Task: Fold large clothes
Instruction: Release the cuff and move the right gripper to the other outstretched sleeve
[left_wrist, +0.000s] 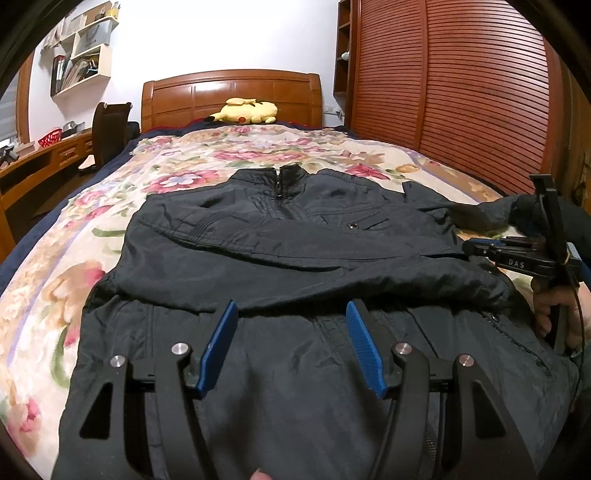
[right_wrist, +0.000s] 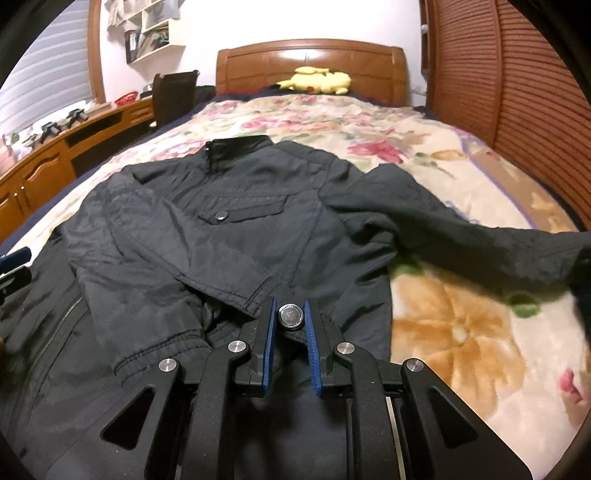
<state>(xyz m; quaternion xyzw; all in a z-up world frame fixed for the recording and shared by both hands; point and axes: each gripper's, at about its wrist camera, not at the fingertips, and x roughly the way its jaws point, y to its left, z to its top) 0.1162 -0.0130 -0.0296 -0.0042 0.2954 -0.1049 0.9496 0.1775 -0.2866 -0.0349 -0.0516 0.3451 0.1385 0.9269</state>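
Only rightward: outstretched sleeve (right_wrist: 461, 236), snap button (right_wrist: 290, 316).

Soft, even indoor light fills the room, bright enough that the white far wall (left_wrist: 221, 37) washes out. A glare spot sits on the glossy headboard (right_wrist: 291, 55) in the right wrist view, and the claw's metal pins catch small highlights. Shadows are faint; the dark jacket (left_wrist: 280, 251) soaks up light, so its folds read weakly. Both views bulge with fisheye distortion: the wardrobe (left_wrist: 461, 92) slats and the counter (right_wrist: 55, 155) curve, and black vignette fills the corners. The spread sleeve (right_wrist: 480, 240) smears with motion blur toward the right edge, as does the floral blanket (right_wrist: 461, 332) near it. The near edges are soft.
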